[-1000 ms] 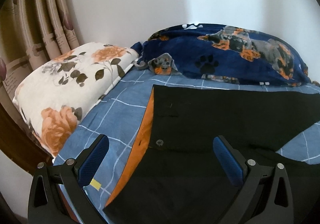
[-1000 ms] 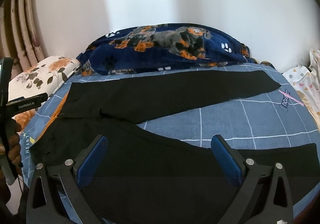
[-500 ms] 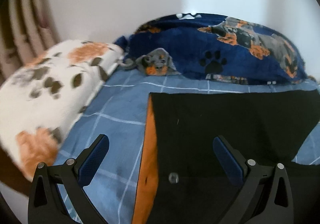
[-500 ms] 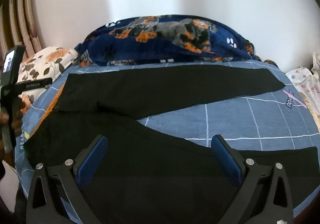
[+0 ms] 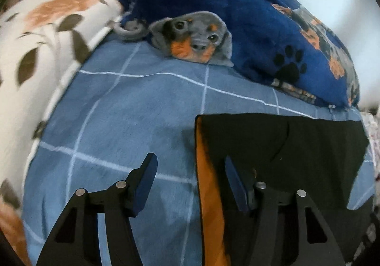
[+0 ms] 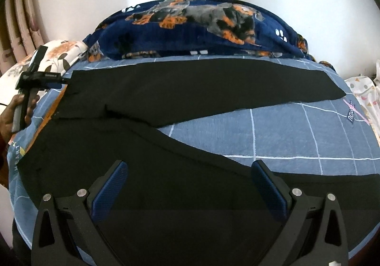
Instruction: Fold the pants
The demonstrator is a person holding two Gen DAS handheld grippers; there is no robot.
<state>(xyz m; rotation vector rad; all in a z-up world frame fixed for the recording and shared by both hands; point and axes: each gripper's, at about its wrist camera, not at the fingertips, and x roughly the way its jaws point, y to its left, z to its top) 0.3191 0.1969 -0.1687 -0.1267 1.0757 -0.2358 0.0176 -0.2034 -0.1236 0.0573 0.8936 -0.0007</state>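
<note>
Pants position: the black pants [image 6: 180, 104] lay flat on the bed [image 6: 296, 137], waistband toward the person's left, the two legs running off to the right and splayed apart in a V.
Long axis: it ran left to right across the right wrist view, roughly crosswise to the way both tools pointed.
Left tool: the left tool [image 5: 190, 182] was released, jaws apart, straddling the far waistband corner [image 5: 201, 123]; one finger stood over bare bedsheet, the other over black cloth. Whether it touched the fabric could not be told.
Right tool: the right tool [image 6: 190, 187] was released and wide, hovering over the near leg [image 6: 308, 185], grasping nothing.
Nearer hand: the left was nearer the waist, the right nearer mid-leg.
Likely next move: probably a pinch at the waistband edge to bring one leg over the other.
Material: thin, matte black cloth with an orange lining [image 5: 209, 194] showing along the waistband edge; it lay limp with a small pucker at the crotch [image 6: 111, 111].
Surroundings: blue checked bedsheet, a navy dog-print blanket [image 6: 190, 28] and a floral pillow [image 5: 47, 40] behind.
</note>
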